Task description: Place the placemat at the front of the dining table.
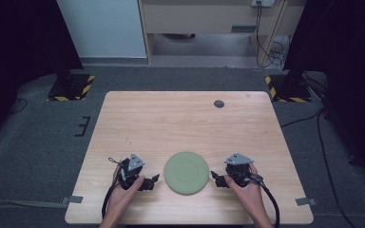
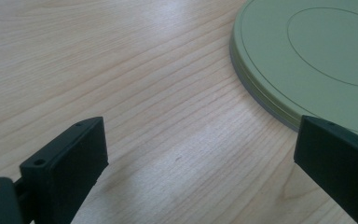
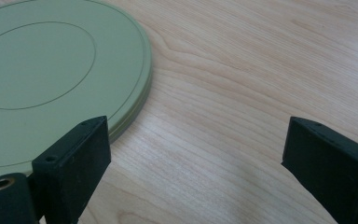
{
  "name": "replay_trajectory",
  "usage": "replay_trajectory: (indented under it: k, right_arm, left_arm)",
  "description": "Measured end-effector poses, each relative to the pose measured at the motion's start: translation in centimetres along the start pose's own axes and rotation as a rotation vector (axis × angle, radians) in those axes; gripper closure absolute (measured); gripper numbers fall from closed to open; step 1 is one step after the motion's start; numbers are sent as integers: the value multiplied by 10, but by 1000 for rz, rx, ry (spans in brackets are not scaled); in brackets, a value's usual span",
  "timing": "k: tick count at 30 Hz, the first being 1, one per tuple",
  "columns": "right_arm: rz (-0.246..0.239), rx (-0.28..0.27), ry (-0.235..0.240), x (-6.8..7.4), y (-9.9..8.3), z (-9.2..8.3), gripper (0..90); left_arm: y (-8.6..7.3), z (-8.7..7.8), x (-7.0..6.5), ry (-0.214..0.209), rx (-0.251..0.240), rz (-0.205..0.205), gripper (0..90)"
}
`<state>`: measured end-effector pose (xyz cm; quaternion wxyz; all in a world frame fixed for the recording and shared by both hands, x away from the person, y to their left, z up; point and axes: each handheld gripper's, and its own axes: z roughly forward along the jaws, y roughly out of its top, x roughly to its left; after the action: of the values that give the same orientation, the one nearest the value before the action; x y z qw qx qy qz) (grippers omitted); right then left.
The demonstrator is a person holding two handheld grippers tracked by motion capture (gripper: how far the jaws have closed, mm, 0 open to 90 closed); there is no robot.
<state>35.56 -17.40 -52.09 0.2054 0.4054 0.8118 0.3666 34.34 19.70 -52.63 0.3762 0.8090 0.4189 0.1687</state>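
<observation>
A light wooden table (image 1: 180, 118) is seen from above, with grey carpet (image 1: 38, 142) around it. A flat green round plate (image 1: 186, 172) is placed near the table's front edge, between the two grippers. The left gripper (image 1: 148, 182) is held just beside the plate's left rim, and its jaws are spread wide over bare wood. The right gripper (image 1: 218, 179) is held at the plate's right rim, also spread wide, with nothing pinched. A small dark round mark (image 1: 219, 103) is seen near the far edge.
</observation>
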Motion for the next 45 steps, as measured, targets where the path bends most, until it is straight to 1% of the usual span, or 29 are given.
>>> replay_trajectory:
  k: [2, 4, 6, 8, 9, 10, 11, 14, 15, 17, 19, 23, 24, 26, 27, 29, 31, 35, 38, 40, 42, 45]
  right_arm:
    - [6, -9, 4, 2, 0, 1, 76]
    - [8, -12, 8, 4, -1, 3, 75]
    - [3, -5, 10, 6, -1, 5, 75]
    - [1, -1, 15, 8, -1, 6, 75]
    - [-8, 1, 18, 11, -1, 7, 73]
    - [-8, 1, 18, 11, -1, 7, 73]
    - [-7, 7, 26, 13, 0, 9, 70]
    - [-7, 8, 21, 14, 0, 9, 65]
    - [-5, 8, 23, 14, 0, 9, 64]
    - [-5, 8, 23, 13, 0, 9, 63]
    - [-7, 9, 18, 14, 0, 9, 58]
    - [-3, 12, 13, 14, 1, 10, 52]
    - [-2, 11, 10, 14, 1, 10, 49]
    - [1, 10, 5, 13, 1, 11, 44]
    - [11, 8, -2, 13, 1, 12, 44]
    - [7, 7, -5, 13, 2, 12, 44]
    - [7, 0, -21, 12, 3, 14, 44]
    - [23, -5, -34, 11, 3, 16, 40]
    - [17, -5, -34, 10, 3, 16, 52]
    - [15, 1, -30, 12, 3, 15, 58]
    - [-1, 23, -30, 13, 2, 14, 57]
    - [-16, 25, -24, 14, 2, 13, 60]
  left_arm:
    - [0, 1, -1, -4, -7, -16, 21]
    - [0, 2, -3, -2, -1, -21, 22]
    - [0, 4, -6, -13, 11, -19, 22]
    - [1, 6, -8, -23, 13, -27, 22]
    - [2, 7, -12, -35, 13, -33, 23]
    - [2, 7, -12, -35, 13, -33, 22]
    - [3, 9, -16, -47, 10, -36, 22]
    - [4, 10, -19, -54, 10, -28, 23]
    - [5, 13, -20, -67, 9, -43, 24]
    - [5, 15, -22, -72, 16, -44, 24]
    - [5, 17, -23, -64, 16, -46, 9]
    - [6, 18, -20, -72, 20, -51, 0]
    - [6, 18, -21, -70, 20, -52, 1]
    - [7, 18, -22, -57, 19, -39, 1]
    - [8, 19, -22, -49, 16, -38, 1]
    - [8, 19, -22, -44, 15, -37, 1]
    - [9, 21, -21, -35, 9, -44, 1]
    - [10, 23, -20, -38, 2, -45, 0]
    - [9, 22, -21, -38, 0, -42, 7]
    - [8, 21, -22, -38, 9, -28, 21]
    - [7, 21, -24, -34, 17, -21, 17]
    - [8, 21, -24, -28, 16, -22, 10]
